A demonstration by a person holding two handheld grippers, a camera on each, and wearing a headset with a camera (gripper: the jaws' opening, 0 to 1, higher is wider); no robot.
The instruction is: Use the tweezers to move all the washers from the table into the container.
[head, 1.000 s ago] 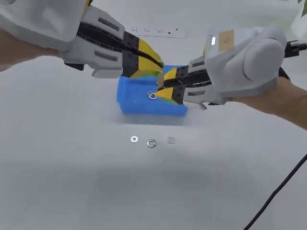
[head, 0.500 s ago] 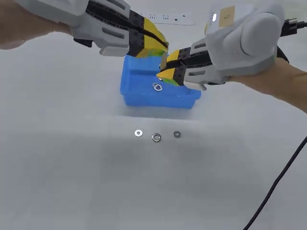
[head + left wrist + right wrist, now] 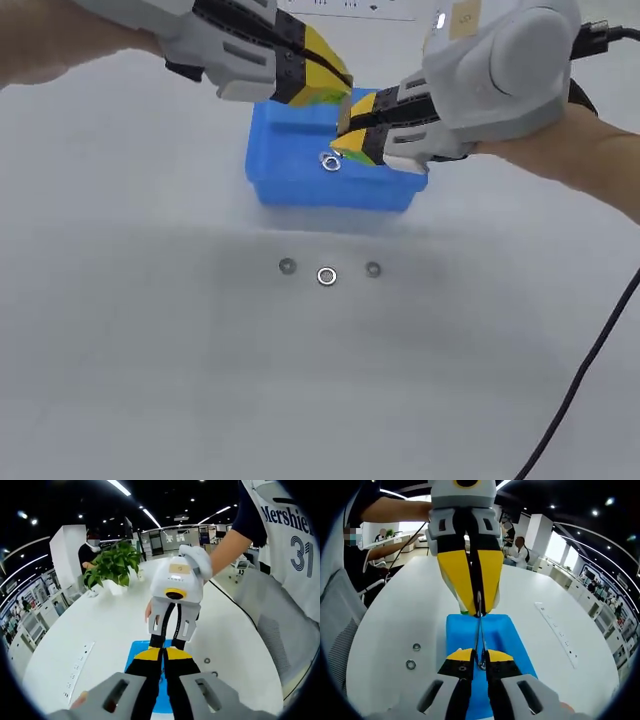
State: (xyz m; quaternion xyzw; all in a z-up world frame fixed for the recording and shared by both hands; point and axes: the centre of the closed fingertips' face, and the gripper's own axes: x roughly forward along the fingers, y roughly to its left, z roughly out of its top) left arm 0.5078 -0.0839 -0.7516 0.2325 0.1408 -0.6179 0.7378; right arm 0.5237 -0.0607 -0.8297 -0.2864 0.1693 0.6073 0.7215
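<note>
**Head view.** The blue container sits at upper centre of the frame on the white desk. The left claw enters from the upper left and the right claw from the right. Their yellow tips meet above the container. One washer shows over the container's floor, just below the right claw's tips. Whether it lies in the container or hangs from the tool cannot be told. Three loose washers lie in a row on the desk below the container, apart from one another and clear of its wall.

**Left gripper view.** The left claw's jaws, at bottom centre, are pressed together, nose to nose with the right claw, with the container beneath them.

**Right gripper view.** The tweezers run as a thin metal line from the left claw at the top to the right claw at the bottom. Both claws are clenched on them. Two of the loose washers show at lower left.

**Assessment.** The step in hand appears to be a deposit over the container, and three washers are outstanding.

**Recommended practice:**
- Ease only the claw that squeezes the tweezers' arms.
- Keep the other claw firm so the tool does not drop.
- Hold the tips low inside the walls so the washer cannot bounce out.
- Confirm the release before moving to the row.
</note>
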